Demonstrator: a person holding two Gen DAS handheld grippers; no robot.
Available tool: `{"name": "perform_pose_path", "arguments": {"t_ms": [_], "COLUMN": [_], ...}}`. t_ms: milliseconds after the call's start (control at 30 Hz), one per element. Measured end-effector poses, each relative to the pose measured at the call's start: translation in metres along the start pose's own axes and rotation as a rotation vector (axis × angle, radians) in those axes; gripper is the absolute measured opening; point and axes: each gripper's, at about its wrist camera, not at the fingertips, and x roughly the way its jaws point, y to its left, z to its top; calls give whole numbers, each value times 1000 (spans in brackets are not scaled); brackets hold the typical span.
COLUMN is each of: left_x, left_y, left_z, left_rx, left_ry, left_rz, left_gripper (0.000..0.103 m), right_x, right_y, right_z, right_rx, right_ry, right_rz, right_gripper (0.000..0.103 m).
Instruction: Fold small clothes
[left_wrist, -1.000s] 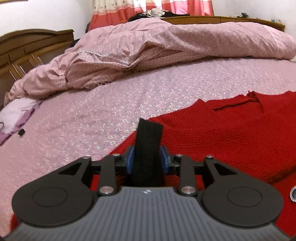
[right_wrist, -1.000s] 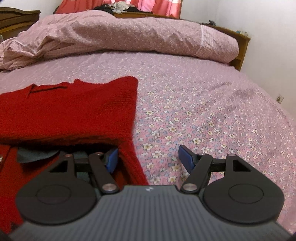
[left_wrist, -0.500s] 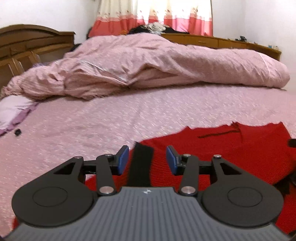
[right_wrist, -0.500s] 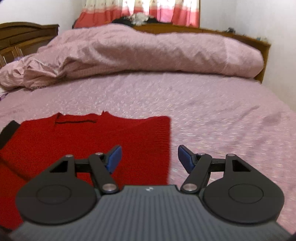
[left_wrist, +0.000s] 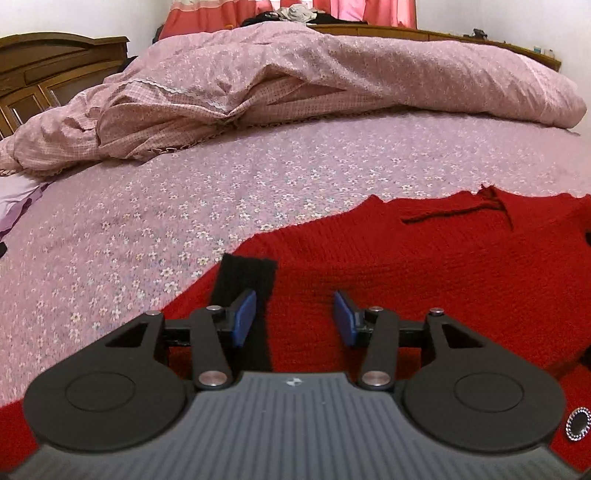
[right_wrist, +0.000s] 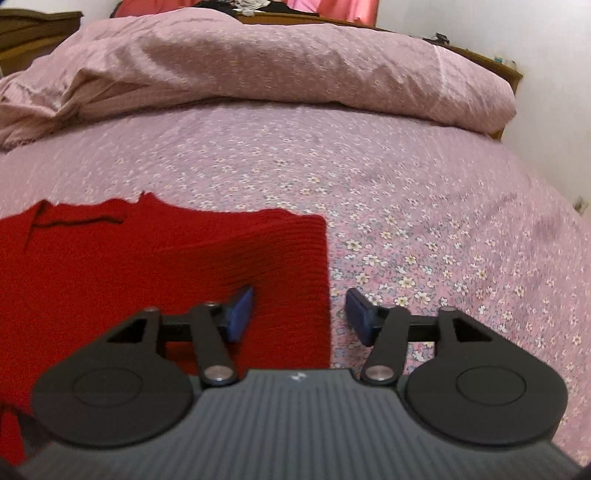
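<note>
The red knit sweater (left_wrist: 424, 280) lies flat on the flowered bed sheet (left_wrist: 258, 192), near the bed's front edge and well apart from the rumpled quilt (left_wrist: 295, 74) heaped along the far side. A second ago the left claw (left_wrist: 293, 321) was pinching the black cuff (left_wrist: 247, 273); it has since let go, its jaws are opening, and the cuff now lies on the red knit, passing beside the left pad with nothing pressing it. That suggests the sleeve has been laid inward and this fold is finished. The right claw (right_wrist: 299, 314) has slid along to the sweater's right edge (right_wrist: 325, 277), which now runs between its spread jaws; they are closing, untouched as yet, probably to take the next fold.
</note>
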Motion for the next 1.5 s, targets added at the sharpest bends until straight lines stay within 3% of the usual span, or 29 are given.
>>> {"name": "perform_pose_path", "arguments": {"t_ms": [267, 467, 733, 1167, 1500], "left_x": [-2, -28, -67, -121, -148], "left_y": [1, 8, 18, 46, 64], "left_z": [10, 11, 7, -13, -26], "left_rx": [-27, -58, -118, -224, -253], "left_ry": [25, 38, 55, 81, 93], "left_rz": [27, 55, 93, 140, 175], "left_gripper": [60, 70, 72, 72, 72], "right_x": [-2, -46, -87, -64, -115], "right_y": [-19, -22, -17, -14, -11], "right_z": [1, -2, -20, -49, -51], "right_rx": [94, 79, 110, 199, 147], "right_ry": [3, -43, -53, 10, -56], "right_rz": [95, 142, 202, 179, 181], "right_gripper": [64, 64, 64, 69, 69]}}
